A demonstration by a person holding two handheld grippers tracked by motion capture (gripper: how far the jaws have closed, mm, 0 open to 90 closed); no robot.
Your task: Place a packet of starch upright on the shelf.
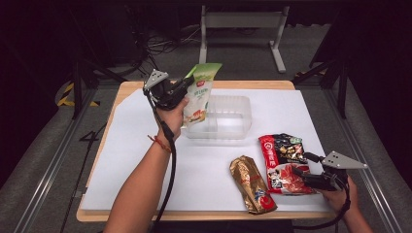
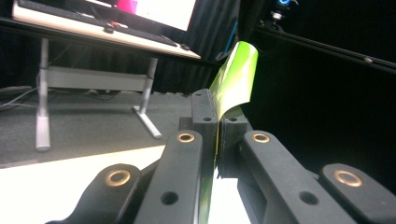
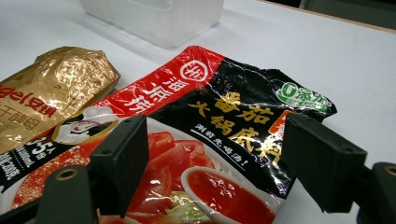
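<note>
My left gripper (image 1: 187, 83) is shut on the upper edge of a green and white snack pouch (image 1: 199, 94), which hangs in the air over the left end of a clear plastic bin (image 1: 232, 130). In the left gripper view the pouch (image 2: 233, 77) rises as a green strip pinched between the closed jaws of the left gripper (image 2: 218, 126). My right gripper (image 1: 300, 165) stands open at the lower right edge of a red and black soup-base packet (image 1: 284, 162) lying flat on the table. In the right gripper view, the packet (image 3: 210, 135) lies under and between the spread jaws of the right gripper (image 3: 219, 161).
A gold foil packet (image 1: 251, 183) lies left of the red packet (image 3: 51, 93), near the table's front edge. White paper (image 1: 136, 160) covers the wooden table. A metal desk frame (image 1: 243, 24) stands on the floor behind.
</note>
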